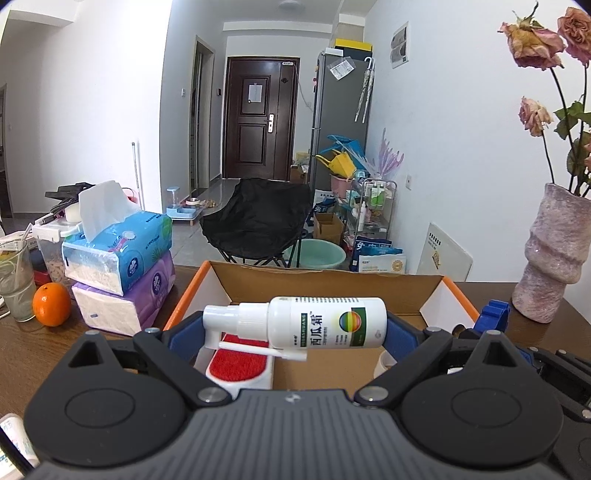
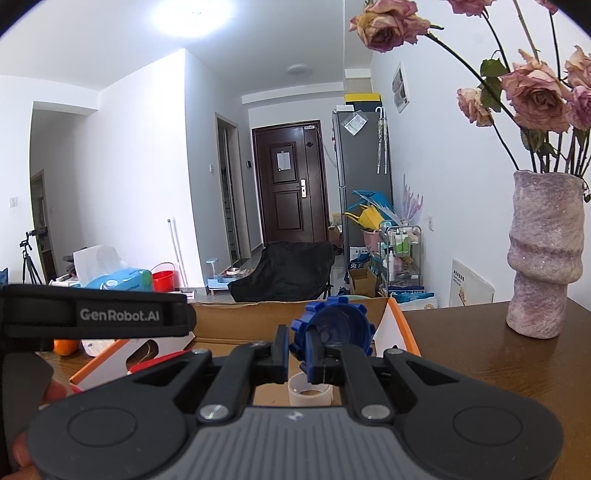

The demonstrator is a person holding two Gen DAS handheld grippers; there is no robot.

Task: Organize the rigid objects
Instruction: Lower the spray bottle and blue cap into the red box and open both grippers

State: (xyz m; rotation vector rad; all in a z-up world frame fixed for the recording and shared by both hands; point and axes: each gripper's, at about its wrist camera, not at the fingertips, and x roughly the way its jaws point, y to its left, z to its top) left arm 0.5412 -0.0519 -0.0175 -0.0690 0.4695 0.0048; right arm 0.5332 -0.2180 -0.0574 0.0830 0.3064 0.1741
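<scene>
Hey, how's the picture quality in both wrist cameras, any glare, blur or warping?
Left wrist: sharp; the spray bottle label is readable; fisheye bends the walls and darkens the corners. Right wrist: a ceiling light blows out overhead; the blue gear-shaped cap stays crisp.

Left gripper (image 1: 291, 332): jaws spread wide, blue pads clamped on the two ends of a white spray bottle (image 1: 314, 326), which lies crosswise, nozzle to the left, green-labelled body to the right. Beneath it, an open cardboard box (image 1: 321, 280) with orange-edged flaps, holding a red-and-white brush (image 1: 238, 363) at left and a pale tape roll (image 1: 384, 363) at right, partly hidden. Brown table (image 1: 22, 343): two stacked tissue packs (image 1: 122, 273), blue over purple, left of the box; an orange (image 1: 51, 304) beside a glass (image 1: 14, 280); a pink vase (image 1: 554, 258) of dried roses at right. A blue toothed part (image 1: 495, 317) shows at the box's right edge.
</scene>
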